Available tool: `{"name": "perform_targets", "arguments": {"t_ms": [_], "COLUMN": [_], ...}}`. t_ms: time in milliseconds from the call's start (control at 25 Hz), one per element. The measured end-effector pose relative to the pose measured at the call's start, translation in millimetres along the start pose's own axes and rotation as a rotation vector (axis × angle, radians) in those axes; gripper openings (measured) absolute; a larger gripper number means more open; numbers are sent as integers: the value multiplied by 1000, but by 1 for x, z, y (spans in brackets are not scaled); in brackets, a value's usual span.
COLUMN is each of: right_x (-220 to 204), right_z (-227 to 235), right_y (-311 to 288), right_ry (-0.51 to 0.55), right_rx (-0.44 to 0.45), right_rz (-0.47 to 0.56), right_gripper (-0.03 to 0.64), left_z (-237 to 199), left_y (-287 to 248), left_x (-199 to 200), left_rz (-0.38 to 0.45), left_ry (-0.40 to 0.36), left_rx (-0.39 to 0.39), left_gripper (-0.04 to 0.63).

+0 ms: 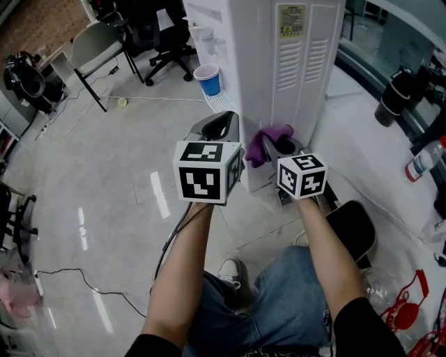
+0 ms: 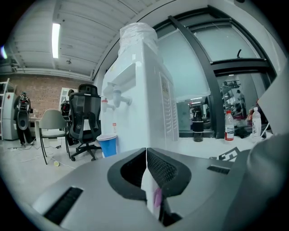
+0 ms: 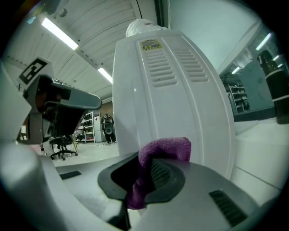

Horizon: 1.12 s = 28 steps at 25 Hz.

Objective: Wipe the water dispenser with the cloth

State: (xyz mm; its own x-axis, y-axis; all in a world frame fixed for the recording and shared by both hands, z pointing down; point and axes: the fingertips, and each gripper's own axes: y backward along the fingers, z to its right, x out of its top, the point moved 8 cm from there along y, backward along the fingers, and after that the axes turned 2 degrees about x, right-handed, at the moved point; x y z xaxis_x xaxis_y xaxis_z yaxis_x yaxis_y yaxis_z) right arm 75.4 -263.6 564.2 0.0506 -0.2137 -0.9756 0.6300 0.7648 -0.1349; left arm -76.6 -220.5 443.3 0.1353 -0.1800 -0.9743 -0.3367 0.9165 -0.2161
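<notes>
The only writing on the water dispenser [image 1: 306, 84] is sitting on a yellow sticker [image 1: 291, 21] high above the right gripper [image 1: 279, 148], and its print is too small to read. The dispenser is standing straight ahead of both grippers: a tall white cabinet with slatted vents [image 3: 180, 67] down the panel facing the right gripper, and taps [image 2: 115, 97] on the face to the left of that panel. A blue cup [image 1: 208, 79] is sitting under those taps, ahead of the left gripper [image 1: 221, 125].

The purple cloth [image 1: 268, 143] is bunching up out of the right gripper's jaws. One fold is rising above the jaw tips and the rest is hanging down between them. It is lying close against the lower part of the vented panel, though whether it is touching cannot be told.

The right gripper is clamping the cloth. The left gripper, just beside it on the left, is holding nothing; its jaw tips are pressing together, pointing at the corner of the dispenser. The cube on each gripper is showing black-and-white square patterns with no words.

A clear bottle [image 1: 421, 162] with a red label is lying off to the right of the right gripper, its label unreadable. Black office chairs [image 2: 85, 117] are standing beyond the left gripper.
</notes>
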Motion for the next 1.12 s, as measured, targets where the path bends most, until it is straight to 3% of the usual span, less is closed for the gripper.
{"name": "perform_targets", "arguments": {"t_ms": [880,1120], "right_x": [-146,-157], "right_z": [14,14], "right_y": [-27,-26], "right_ry": [-182,-174], "right_rx": [-64,-73], "right_rz": [-227,-263], "right_gripper": [40,40], "left_z": [-4,-7], "left_y": [-2,1], "left_x": [-16,-9], "left_rz": [-52,-28], "left_ry": [-79,-84], "left_rx": [17,26], "left_gripper": [28,29]}}
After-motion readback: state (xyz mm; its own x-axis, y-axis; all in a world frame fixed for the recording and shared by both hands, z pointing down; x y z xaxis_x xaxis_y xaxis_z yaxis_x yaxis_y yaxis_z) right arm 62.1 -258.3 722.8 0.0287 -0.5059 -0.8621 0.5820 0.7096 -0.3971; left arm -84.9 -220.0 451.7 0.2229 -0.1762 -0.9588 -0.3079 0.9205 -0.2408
